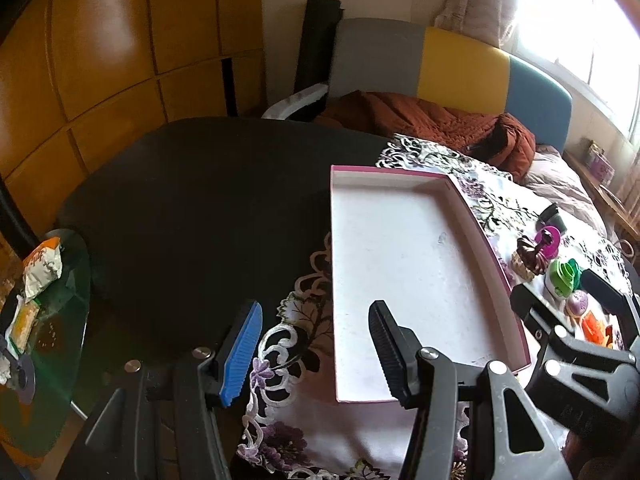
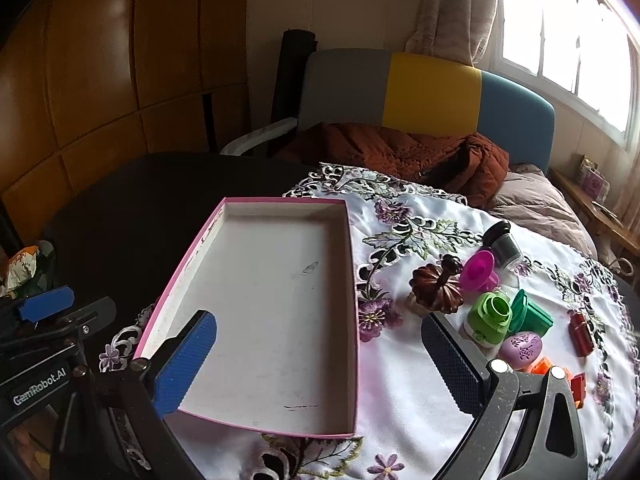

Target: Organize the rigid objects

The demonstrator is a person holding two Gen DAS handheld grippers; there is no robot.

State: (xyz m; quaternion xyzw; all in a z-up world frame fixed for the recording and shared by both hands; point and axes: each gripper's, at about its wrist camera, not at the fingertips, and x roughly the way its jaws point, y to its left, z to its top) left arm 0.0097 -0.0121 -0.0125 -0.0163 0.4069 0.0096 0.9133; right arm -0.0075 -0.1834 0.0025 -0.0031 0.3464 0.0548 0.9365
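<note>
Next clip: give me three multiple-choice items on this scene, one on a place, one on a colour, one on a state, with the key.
1. Where do the small objects lie relative to the tray, seen from the right wrist?
A. inside it
B. right of it, on the floral cloth
C. on the dark cover to its left

2. What colour is the tray's rim?
A. pink
B. green
C. yellow

3. How do the right gripper jaws stand?
A. shut on the purple egg
B. shut on nothing
C. open and empty

Key: B, the objects cluster on the cloth; A, a pink edge frames the white inside; C, nothing sits between the spread jaws.
</note>
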